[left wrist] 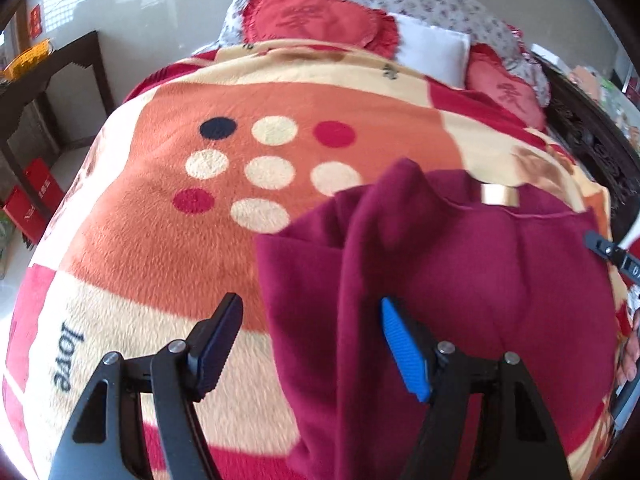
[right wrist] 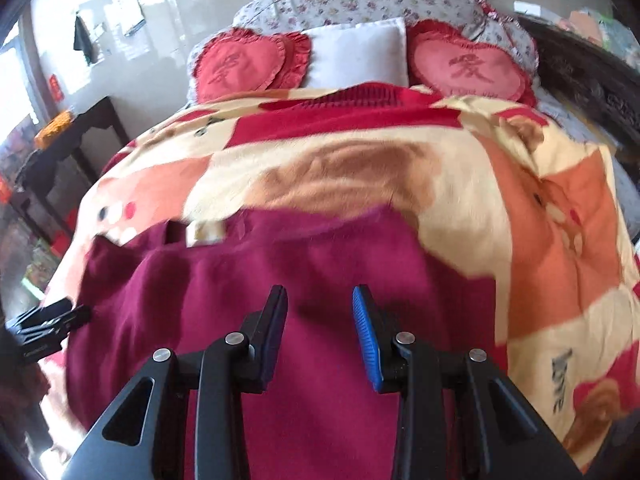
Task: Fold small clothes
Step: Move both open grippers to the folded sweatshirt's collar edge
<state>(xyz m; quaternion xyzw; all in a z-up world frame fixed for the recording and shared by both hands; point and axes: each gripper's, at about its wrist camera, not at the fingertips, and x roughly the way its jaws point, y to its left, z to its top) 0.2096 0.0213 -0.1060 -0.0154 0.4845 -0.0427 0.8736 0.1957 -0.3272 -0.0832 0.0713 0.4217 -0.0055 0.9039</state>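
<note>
A dark red fleece garment (left wrist: 460,280) lies spread on the patterned blanket (left wrist: 160,220), with a beige label (left wrist: 500,195) at its far edge and one side folded over in a raised ridge. My left gripper (left wrist: 310,344) is open above the garment's left edge, holding nothing. In the right wrist view the garment (right wrist: 280,280) fills the lower middle. My right gripper (right wrist: 320,336) is open just above it, empty. The left gripper's tip (right wrist: 52,320) shows at the garment's left side, and the right gripper's tip (left wrist: 612,252) shows at the left wrist view's right edge.
The blanket (right wrist: 540,220) covers a bed. Red heart cushions (right wrist: 240,64) and a white pillow (right wrist: 360,52) lie at the head. A dark wooden table (left wrist: 48,80) stands left of the bed, with red boxes (left wrist: 32,196) on the floor. Dark carved furniture (right wrist: 592,72) is at right.
</note>
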